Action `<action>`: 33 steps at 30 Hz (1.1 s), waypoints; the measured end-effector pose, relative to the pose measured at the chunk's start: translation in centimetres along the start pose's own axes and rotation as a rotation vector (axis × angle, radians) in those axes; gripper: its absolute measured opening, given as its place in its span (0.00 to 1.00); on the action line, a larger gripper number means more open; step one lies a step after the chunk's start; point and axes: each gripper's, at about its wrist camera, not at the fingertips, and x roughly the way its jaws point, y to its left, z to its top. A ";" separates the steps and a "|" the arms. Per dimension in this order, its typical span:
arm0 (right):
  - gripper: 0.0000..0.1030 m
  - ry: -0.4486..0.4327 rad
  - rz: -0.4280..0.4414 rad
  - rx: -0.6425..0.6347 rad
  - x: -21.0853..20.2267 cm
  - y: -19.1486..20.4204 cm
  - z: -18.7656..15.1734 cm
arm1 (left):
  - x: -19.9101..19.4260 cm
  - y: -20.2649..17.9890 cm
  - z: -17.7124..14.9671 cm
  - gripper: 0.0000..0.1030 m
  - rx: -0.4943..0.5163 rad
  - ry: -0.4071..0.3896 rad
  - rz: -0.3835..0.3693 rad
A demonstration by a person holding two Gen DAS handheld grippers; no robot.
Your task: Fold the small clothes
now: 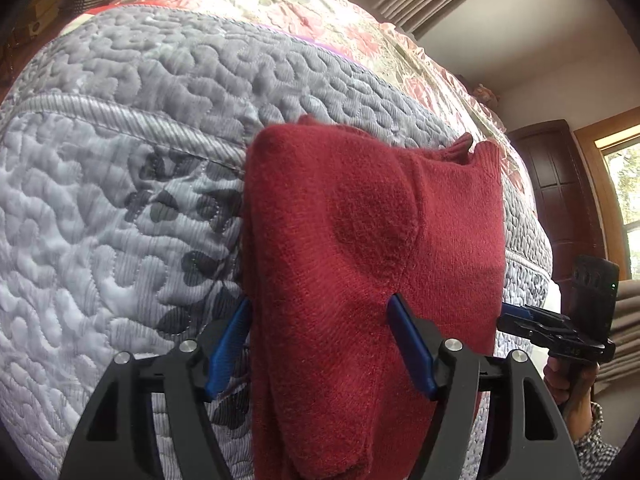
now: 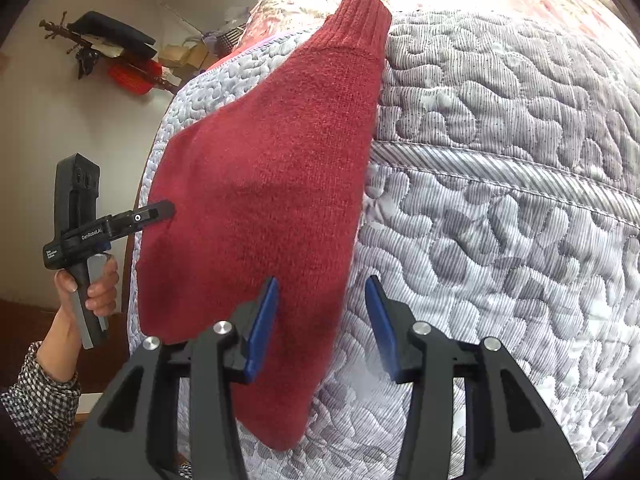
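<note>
Looking along my left tongs, I see their blue pads spread wide, one on each side of the near part of a red knitted sweater without pinching it. The sweater lies folded on a bed, on a grey quilted bedspread, close to the bed's edge. A flowered cover lies farther up the bed.

At the right edge of that view my right tongs appear from the side, held by a hand in a checked sleeve, with their tips just at the sweater's edge. From this angle they look nearly pressed together, but my own right camera shows them spread apart, the left pad over the red knit and the right pad over bare bedspread, gripping nothing.

In the right view the sweater stretches away from me, with its ribbed cuff at the far end. My left tongs touch its left edge, held by the other hand.
</note>
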 end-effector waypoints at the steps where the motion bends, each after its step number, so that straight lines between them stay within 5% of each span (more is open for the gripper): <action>1: 0.44 0.002 0.001 -0.002 0.1 0.0 0.1 | 0.4 0.0 0.2 0.68 -0.001 0.005 -0.002; 14: 0.52 0.030 0.081 0.035 2.2 0.5 2.4 | 3.1 1.2 2.2 0.81 -0.044 0.076 -0.209; 22: 0.50 0.059 0.215 0.133 4.4 -0.9 2.7 | 4.8 2.1 3.0 0.92 -0.093 0.114 -0.302; 25: 0.43 0.047 0.249 0.145 4.2 -1.2 2.6 | 4.7 0.9 2.6 0.69 -0.009 0.111 -0.202; 29: 0.36 0.025 0.291 0.154 3.5 -1.2 2.4 | 4.0 1.5 2.4 0.38 -0.055 0.088 -0.231; 33: 0.33 0.006 0.329 0.155 2.4 -0.8 2.3 | 2.9 1.2 1.5 0.29 -0.054 0.034 -0.227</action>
